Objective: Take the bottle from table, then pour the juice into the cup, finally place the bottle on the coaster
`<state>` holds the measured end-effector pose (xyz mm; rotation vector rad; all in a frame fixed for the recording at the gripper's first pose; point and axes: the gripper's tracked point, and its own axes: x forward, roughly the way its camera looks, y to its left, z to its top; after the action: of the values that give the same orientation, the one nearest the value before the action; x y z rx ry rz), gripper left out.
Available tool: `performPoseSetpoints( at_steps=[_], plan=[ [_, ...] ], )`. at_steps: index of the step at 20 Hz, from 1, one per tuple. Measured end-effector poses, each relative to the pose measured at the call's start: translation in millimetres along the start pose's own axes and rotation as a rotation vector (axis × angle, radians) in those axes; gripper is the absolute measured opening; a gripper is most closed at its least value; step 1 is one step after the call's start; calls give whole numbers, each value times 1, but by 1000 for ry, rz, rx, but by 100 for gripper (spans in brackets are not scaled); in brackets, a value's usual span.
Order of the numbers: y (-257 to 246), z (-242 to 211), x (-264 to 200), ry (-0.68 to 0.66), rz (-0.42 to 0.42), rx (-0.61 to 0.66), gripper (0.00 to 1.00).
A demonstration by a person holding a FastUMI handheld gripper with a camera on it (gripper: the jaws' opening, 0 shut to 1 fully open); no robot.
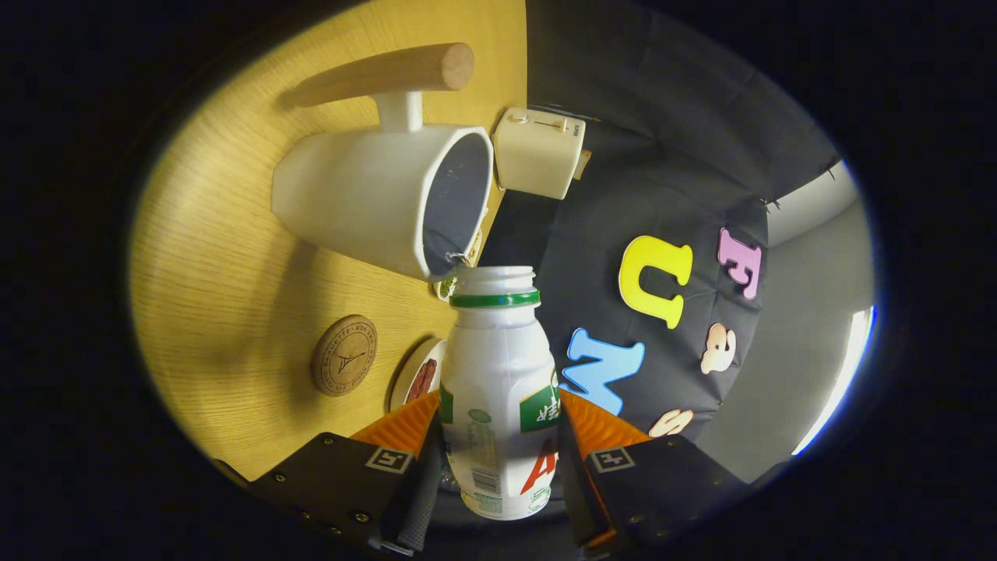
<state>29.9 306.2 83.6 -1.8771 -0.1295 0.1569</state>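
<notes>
My gripper [498, 417] is shut on a white plastic bottle [498, 374] with a green neck ring and no cap; both fingers press its sides. The whole view is rolled sideways, so the bottle is tipped over. Its open mouth sits right at the rim of a white cup [366, 199] with a dark inside, just ahead of the fingers. A round cork coaster [344, 355] lies on the wooden table [226, 257], beside the cup and off to the side of the fingers.
A wooden rod [389, 74] on a white post rises behind the cup. A cream toaster [539, 152] stands near the table's edge. A small round dish [417, 374] with something dark red on it lies by the bottle.
</notes>
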Motion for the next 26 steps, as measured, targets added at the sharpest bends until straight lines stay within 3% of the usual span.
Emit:
performPoseSetpoints(
  at_steps=[26],
  plan=[
    [-15,7,-3,15,-18,-225,67]
  ],
)
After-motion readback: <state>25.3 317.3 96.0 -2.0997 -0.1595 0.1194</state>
